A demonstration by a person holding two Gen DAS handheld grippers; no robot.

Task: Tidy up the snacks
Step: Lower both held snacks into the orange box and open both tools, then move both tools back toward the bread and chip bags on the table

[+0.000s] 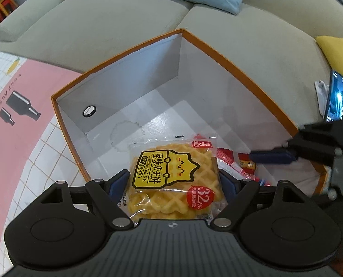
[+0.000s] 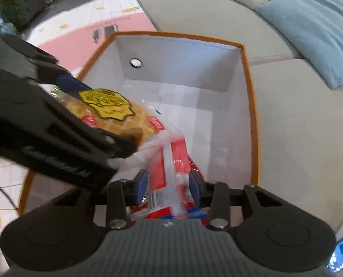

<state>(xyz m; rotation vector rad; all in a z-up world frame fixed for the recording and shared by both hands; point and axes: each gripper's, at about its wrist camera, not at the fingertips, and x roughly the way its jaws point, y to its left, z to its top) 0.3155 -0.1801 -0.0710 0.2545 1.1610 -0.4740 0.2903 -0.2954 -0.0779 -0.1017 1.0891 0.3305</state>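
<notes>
Holding the waffle pack (image 1: 173, 180) clamped in my left gripper (image 1: 174, 184) over the box (image 1: 240, 69), I let my right gripper (image 2: 168, 187) stand slack around the red packet (image 2: 169, 173) to drop it in.

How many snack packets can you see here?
2 for certain. The yellow waffle packet is gripped in the left gripper above the orange-rimmed white box. The red-and-clear plastic packet sits between the right gripper's pads. More may lie hidden beneath them.
</notes>
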